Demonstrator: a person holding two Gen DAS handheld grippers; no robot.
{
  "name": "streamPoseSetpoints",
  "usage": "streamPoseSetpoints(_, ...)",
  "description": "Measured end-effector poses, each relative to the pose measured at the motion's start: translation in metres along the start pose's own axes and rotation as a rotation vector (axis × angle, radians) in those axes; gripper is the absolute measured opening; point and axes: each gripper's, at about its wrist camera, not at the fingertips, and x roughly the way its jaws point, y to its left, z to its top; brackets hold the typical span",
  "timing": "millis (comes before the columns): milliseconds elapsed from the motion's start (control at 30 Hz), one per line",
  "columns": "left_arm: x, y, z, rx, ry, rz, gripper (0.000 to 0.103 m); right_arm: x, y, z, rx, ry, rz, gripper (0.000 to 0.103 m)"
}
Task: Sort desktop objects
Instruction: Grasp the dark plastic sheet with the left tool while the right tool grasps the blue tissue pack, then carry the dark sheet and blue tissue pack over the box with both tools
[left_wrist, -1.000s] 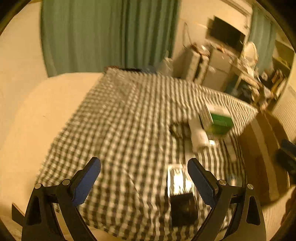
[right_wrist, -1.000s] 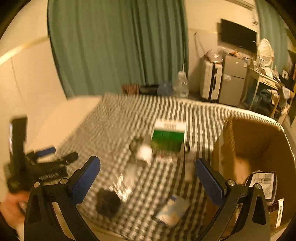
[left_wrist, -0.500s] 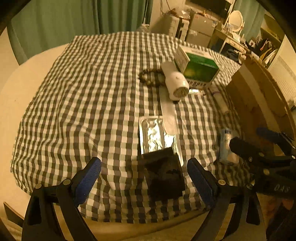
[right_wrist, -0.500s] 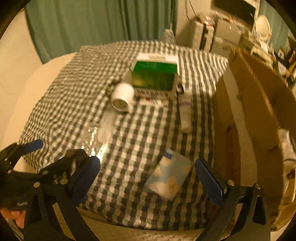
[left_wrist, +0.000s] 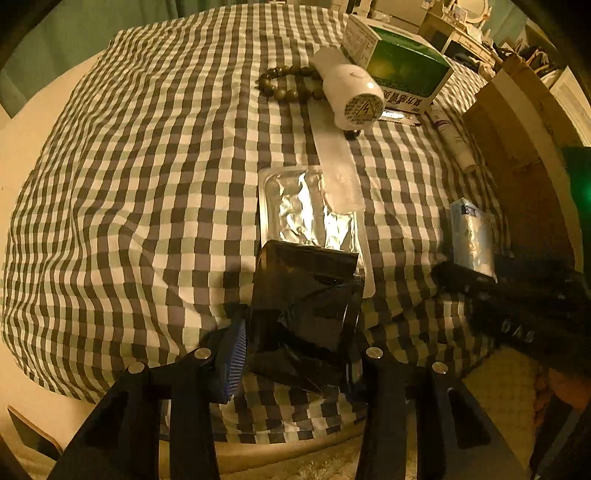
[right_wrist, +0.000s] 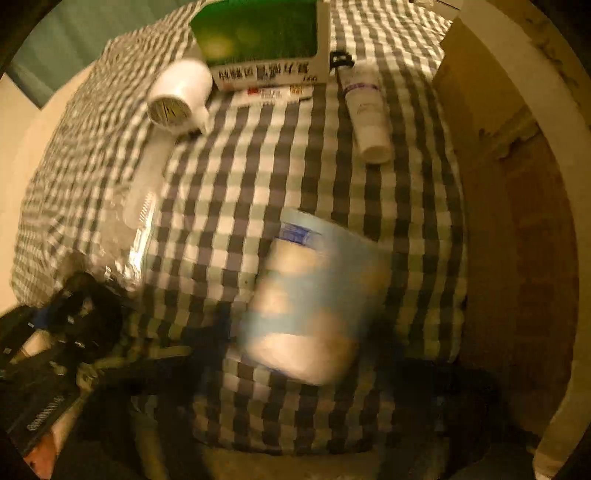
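A: Left wrist view: the left gripper (left_wrist: 295, 347) has just been closing, and its blue pads now sit against both sides of the black packet (left_wrist: 304, 314) at the near edge of the checked cloth (left_wrist: 140, 177).

B: Is it held?

A: It looks so. The packet overlaps the foil pouch (left_wrist: 306, 210), so a straight, slow lift should keep the pouch from dragging.

B: And the right gripper (right_wrist: 299, 365)?

A: Its jaws have also been closing, around the pale blue packet (right_wrist: 314, 299) near the cardboard box (right_wrist: 517, 258). The picture is blurred and the pads are dark, so contact cannot be told. It should settle and squeeze the packet's middle before rising.
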Motion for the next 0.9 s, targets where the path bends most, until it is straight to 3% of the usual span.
streamPoseSetpoints(200,-0.019,0.002,0.000,-0.011,-0.065,0.025,0.041,-0.010,0.009,-0.001,-0.063,-0.048,0.012,0.059)
streamPoseSetpoints(367,-0.052,0.010,0.002,-0.053,-0.172,0.042,0.041,-0.040,0.011,-0.001,-0.077,-0.162,0.053,0.059)
streamPoseSetpoints(467,-0.086,0.008,0.003,-0.042,-0.334,0.076,0.041,-0.066,0.011,-0.004,-0.085,-0.243,0.091,0.059)
streamPoseSetpoints(533,-0.112,0.008,0.004,-0.048,-0.425,0.061,0.041,-0.088,0.015,-0.010,-0.112,-0.315,0.105,0.059)
streamPoseSetpoints(733,-0.170,0.015,0.005,-0.073,-0.624,0.099,0.041,-0.161,0.030,-0.019,-0.157,-0.542,0.154,0.059)
streamPoseSetpoints(900,-0.209,0.019,0.006,-0.128,-0.726,0.087,0.041,-0.220,0.025,-0.036,-0.179,-0.699,0.159,0.059)
